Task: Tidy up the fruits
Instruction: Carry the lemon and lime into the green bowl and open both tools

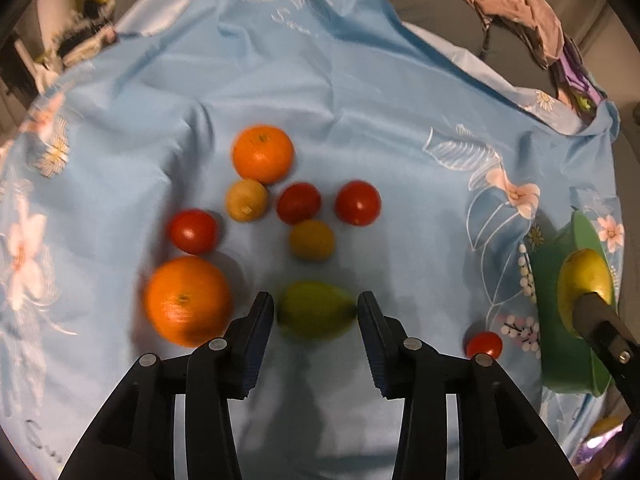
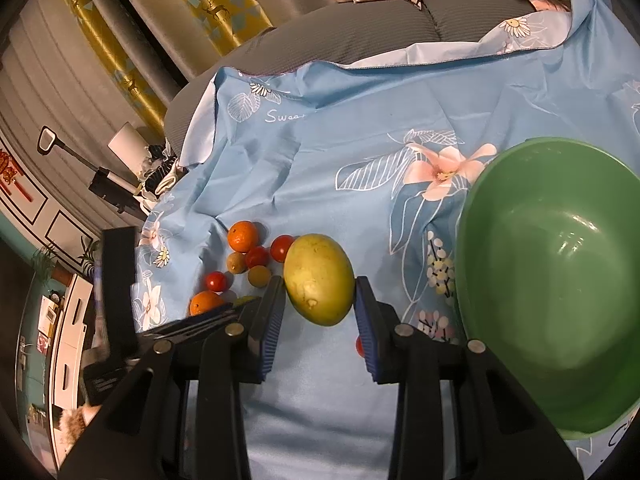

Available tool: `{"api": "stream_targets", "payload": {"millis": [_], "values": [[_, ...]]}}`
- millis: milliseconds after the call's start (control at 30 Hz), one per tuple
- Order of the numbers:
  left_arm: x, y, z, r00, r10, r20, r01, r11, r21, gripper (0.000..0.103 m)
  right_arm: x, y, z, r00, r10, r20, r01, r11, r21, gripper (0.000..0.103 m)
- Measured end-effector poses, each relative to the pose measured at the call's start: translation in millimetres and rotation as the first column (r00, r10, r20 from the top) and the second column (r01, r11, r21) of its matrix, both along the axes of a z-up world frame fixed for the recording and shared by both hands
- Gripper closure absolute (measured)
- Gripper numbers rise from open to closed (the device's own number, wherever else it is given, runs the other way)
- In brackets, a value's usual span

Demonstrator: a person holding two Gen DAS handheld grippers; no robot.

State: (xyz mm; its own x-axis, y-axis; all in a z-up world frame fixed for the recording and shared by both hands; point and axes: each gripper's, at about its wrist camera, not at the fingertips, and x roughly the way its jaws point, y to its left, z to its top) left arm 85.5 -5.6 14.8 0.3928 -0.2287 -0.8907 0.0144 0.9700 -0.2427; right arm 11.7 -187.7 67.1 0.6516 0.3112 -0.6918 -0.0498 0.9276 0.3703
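Observation:
My left gripper (image 1: pixel 316 304) is open and low over the blue cloth, with a green lemon-shaped fruit (image 1: pixel 316 316) lying between its fingertips; I see no pad pressing on it. Beyond it lie two oranges (image 1: pixel 263 154) (image 1: pixel 188 300), several red tomatoes (image 1: pixel 357 202) and two small yellowish fruits (image 1: pixel 246 200) (image 1: pixel 312 239). My right gripper (image 2: pixel 318 284) is shut on a yellow-green oval fruit (image 2: pixel 320 264), held above the cloth just left of the green bowl (image 2: pixel 552 272), which has nothing in it. The left wrist view shows that fruit (image 1: pixel 582 276) in front of the bowl (image 1: pixel 556 344).
A small tomato (image 1: pixel 484 345) lies alone between the fruit group and the bowl. The wrinkled blue floral cloth (image 2: pixel 360 128) covers a grey cushion (image 2: pixel 360 28). Crumpled clothes (image 1: pixel 520 8) are heaped at the far right edge.

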Motion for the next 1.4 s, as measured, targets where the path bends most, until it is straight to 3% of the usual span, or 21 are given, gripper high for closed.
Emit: {"api": "stream_targets", "payload": {"millis": [100,267,333,467,667,867,1200,1400], "values": [[4,-3,-5,1.000,0.012,-0.016,-0.012,1.000,-0.002,0.060,0,0,-1,1.000,-0.002,-0.003,0.002,1.000,-0.002,0.067],[9,0,-4,0.998,0.056,0.024,-0.056,0.998,-0.020,0.060,1,0,-2,1.000,-0.005,-0.005,0.005,1.000,-0.004,0.067],[5,-3,-1,0.998,0.054,0.035,-0.054,0.998,0.015,0.060,1,0,-1,1.000,-0.006,-0.004,0.006,1.000,-0.005,0.067],[-13,-11,26,0.991,0.031,0.130,-0.036,0.999,0.040,0.060,-1,-3,2,1.000,-0.013,0.009,0.013,1.000,0.000,0.067],[-49,-39,82,0.949,-0.040,0.314,0.028,0.999,0.041,0.060,-13,-21,16,0.996,-0.064,0.056,0.063,0.998,0.007,0.067],[-71,-73,110,0.900,-0.123,0.419,0.123,0.992,0.026,0.060,-30,-60,29,0.978,-0.184,0.102,0.183,0.983,0.018,0.067],[-71,-145,110,0.858,-0.303,0.414,0.303,0.951,0.067,0.060,-63,-138,29,0.903,-0.418,0.099,0.412,0.908,0.072,0.067],[-62,-173,93,0.852,-0.366,0.375,0.371,0.927,0.061,0.060,-63,-155,15,0.881,-0.470,0.044,0.467,0.882,0.069,0.067]]}}
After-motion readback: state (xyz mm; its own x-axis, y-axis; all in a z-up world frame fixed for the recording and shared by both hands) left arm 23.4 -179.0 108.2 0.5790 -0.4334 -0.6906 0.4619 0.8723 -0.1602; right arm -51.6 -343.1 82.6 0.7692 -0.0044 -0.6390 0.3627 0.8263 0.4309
